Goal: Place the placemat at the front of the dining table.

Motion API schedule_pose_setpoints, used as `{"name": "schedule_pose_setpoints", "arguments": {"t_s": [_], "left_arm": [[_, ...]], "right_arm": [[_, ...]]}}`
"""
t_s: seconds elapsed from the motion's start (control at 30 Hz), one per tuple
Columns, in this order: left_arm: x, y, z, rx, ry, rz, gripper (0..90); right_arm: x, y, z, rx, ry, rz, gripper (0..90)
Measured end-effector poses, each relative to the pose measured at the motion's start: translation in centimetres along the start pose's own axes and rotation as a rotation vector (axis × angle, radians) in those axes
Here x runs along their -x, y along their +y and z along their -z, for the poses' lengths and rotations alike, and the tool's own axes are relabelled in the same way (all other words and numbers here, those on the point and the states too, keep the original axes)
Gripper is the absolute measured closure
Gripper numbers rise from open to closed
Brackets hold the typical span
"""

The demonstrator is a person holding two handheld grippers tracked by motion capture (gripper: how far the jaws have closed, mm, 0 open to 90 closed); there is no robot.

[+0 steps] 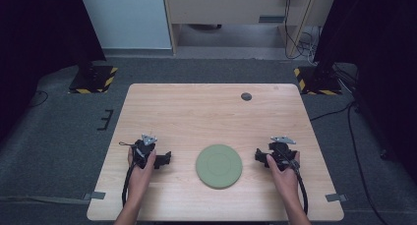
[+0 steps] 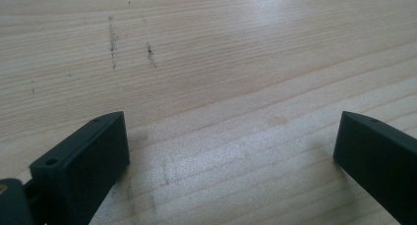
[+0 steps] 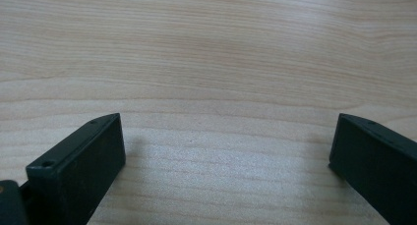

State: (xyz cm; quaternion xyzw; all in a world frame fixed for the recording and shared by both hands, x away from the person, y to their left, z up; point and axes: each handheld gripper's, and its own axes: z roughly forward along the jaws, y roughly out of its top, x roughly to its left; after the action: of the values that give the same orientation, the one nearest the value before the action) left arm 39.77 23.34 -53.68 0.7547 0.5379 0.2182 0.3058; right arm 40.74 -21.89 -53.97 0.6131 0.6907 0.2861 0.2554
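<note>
table: a light wooden table (image 1: 196, 112) on grey carpet, seen from above; a small dark round spot (image 1: 246, 96) lies near its far edge.
plate: a round pale green plate (image 1: 219, 165) lies flat on the near half of the table, between the two grippers and apart from both.
left gripper: the left gripper (image 1: 162, 159) is held in the person's left hand (image 1: 141, 162), left of the plate, with its jaws pointing toward the plate; in the left gripper view (image 2: 231, 146) the two black jaws stand wide apart with bare wood between them, so it is spread and empty.
right gripper: the right gripper (image 1: 258, 155) is held in the right hand (image 1: 284, 165), right of the plate, jaws pointing toward the plate; in the right gripper view (image 3: 226, 146) the jaws are wide apart over bare wood, nothing held.
marks: a few faint dark scuffs (image 2: 113, 41) on the wood ahead of the left gripper.
cables: a black cable (image 1: 301, 185) trails from the right gripper back along the forearm; another (image 1: 127, 181) runs from the left.
</note>
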Motion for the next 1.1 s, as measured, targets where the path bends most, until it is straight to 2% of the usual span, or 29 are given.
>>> {"name": "schedule_pose_setpoints", "arguments": {"t_s": [0.23, 0.3, 0.37, 0.4, 0.43, 0.47, 0.5, 0.57, 0.63, 0.77, 0.8, 0.83, 0.87, 0.93, 1.0, 1.07, 1.1], "left_arm": [[0.0, 0.0, 0.0, 0.0, -0.002, -0.002, 0.0], [-0.1, -0.1, 0.1, 0.002, -0.014, -0.006, 0.0], [-0.1, -0.1, 0.2, 0.015, -0.03, -0.009, 2.0], [0.1, -0.2, 0.5, 0.024, -0.058, -0.004, 2.2], [0.1, -0.2, 0.5, 0.024, -0.058, -0.004, 2.1], [0.4, -0.3, 1.3, 0.074, -0.06, -0.011, 2.2], [0.4, -0.3, 1.3, 0.074, -0.06, -0.011, 2.2], [0.7, -0.4, 1.9, 0.096, -0.079, -0.027, 1.8], [1.1, -0.6, 2.5, 0.129, -0.11, -0.028, 1.8], [1.5, -0.8, 2.6, 0.144, -0.126, -0.029, 2.0], [1.6, -0.9, 2.7, 0.144, -0.141, -0.023, 2.0], [1.8, -0.9, 2.8, 0.151, -0.163, -0.02, 2.0], [1.9, -0.9, 2.8, 0.154, -0.166, -0.021, 1.9], [2.0, -0.9, 2.9, 0.155, -0.171, -0.02, 2.4], [2.2, -0.9, 2.9, 0.156, -0.198, -0.006, 2.5], [2.9, -1.0, 3.3, 0.157, -0.225, -0.011, 2.1], [2.9, -1.0, 3.3, 0.157, -0.225, -0.011, 2.2]], "right_arm": [[0.3, 0.0, 0.0, 0.0, 0.033, 0.036, 0.6], [0.4, 0.0, 0.0, 0.001, 0.042, 0.046, 1.0], [0.5, -0.1, 0.1, 0.011, 0.056, 0.064, 4.2], [0.5, -0.1, 0.2, 0.018, 0.077, 0.078, 7.8], [0.5, -0.1, 0.2, 0.018, 0.077, 0.078, 7.8], [0.6, -0.2, 0.3, 0.025, 0.095, 0.102, 6.4], [0.6, -0.2, 0.3, 0.025, 0.095, 0.102, 6.4], [0.5, -0.2, 0.8, 0.058, 0.094, 0.139, 7.6], [0.1, -0.2, 1.9, 0.098, 0.13, 0.176, 7.2], [-0.3, -0.3, 2.9, 0.112, 0.16, 0.188, 6.7], [-0.6, -0.7, 3.7, 0.13, 0.185, 0.196, 6.5], [-0.8, -0.8, 4.0, 0.141, 0.19, 0.199, 6.5], [-1.0, -1.0, 4.2, 0.148, 0.196, 0.205, 6.3], [-1.4, -1.4, 4.4, 0.143, 0.207, 0.214, 6.1], [-1.6, -1.5, 4.5, 0.143, 0.216, 0.215, 6.1], [-2.4, -1.8, 4.7, 0.142, 0.237, 0.25, 6.1], [-2.4, -1.8, 4.7, 0.142, 0.237, 0.25, 6.1]]}}
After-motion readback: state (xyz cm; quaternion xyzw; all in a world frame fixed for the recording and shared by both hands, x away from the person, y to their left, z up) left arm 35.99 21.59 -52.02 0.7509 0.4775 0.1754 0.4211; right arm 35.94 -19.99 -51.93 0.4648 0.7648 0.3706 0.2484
